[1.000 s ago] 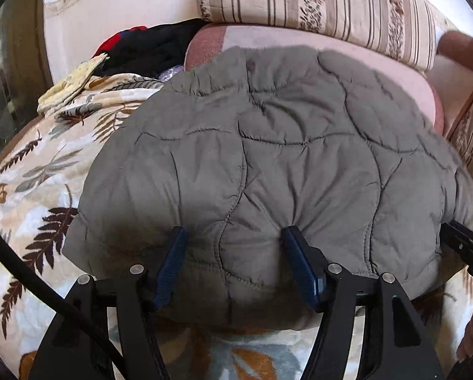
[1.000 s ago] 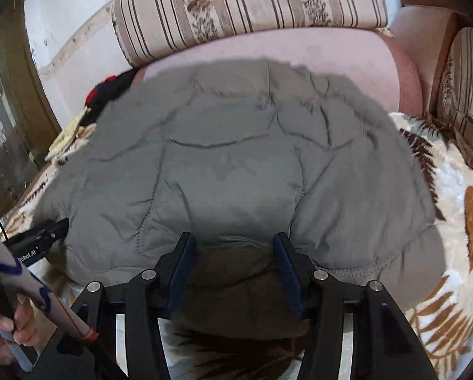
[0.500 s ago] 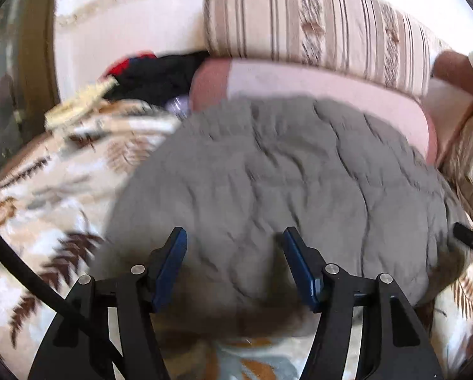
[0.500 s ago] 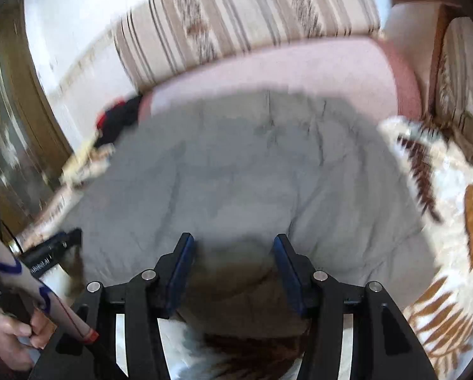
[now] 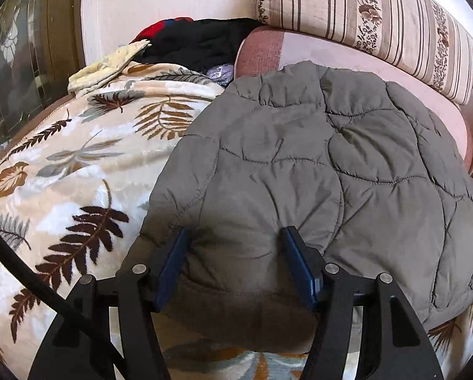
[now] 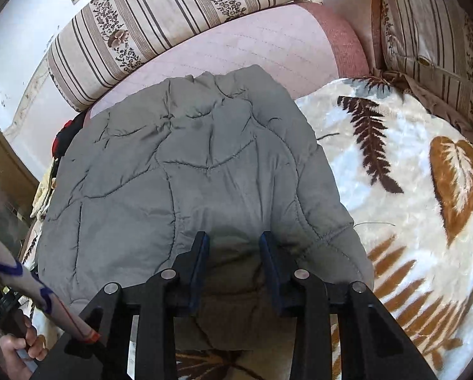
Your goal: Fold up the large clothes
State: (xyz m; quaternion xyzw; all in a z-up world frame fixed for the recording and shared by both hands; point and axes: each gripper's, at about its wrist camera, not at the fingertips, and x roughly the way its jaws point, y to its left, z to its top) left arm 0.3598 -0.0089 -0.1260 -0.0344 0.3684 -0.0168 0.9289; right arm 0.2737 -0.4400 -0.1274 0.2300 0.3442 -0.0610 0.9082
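Lying folded on the blanket (image 5: pixel 78 171), the jacket (image 5: pixel 315 174) looks nearly finished (perhaps another fold); left gripper (image 5: pixel 235 264) and right gripper (image 6: pixel 233 264) straddle its near edge, jaws apart.

Both wrist views sit low and close at the near edge of the grey quilted jacket (image 5: pixel 315 171), facing the far striped cushion (image 5: pixel 363 15). Left view takes the left side, right view the right; jacket (image 6: pixel 189 174) and cushion (image 6: pixel 173 22) shared.

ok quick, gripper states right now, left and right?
Left gripper: open, fingers on either side of a bulge of the grey quilted jacket, not clamped.
Right gripper: open, narrower gap, near hem between the fingers, no visible pinch.
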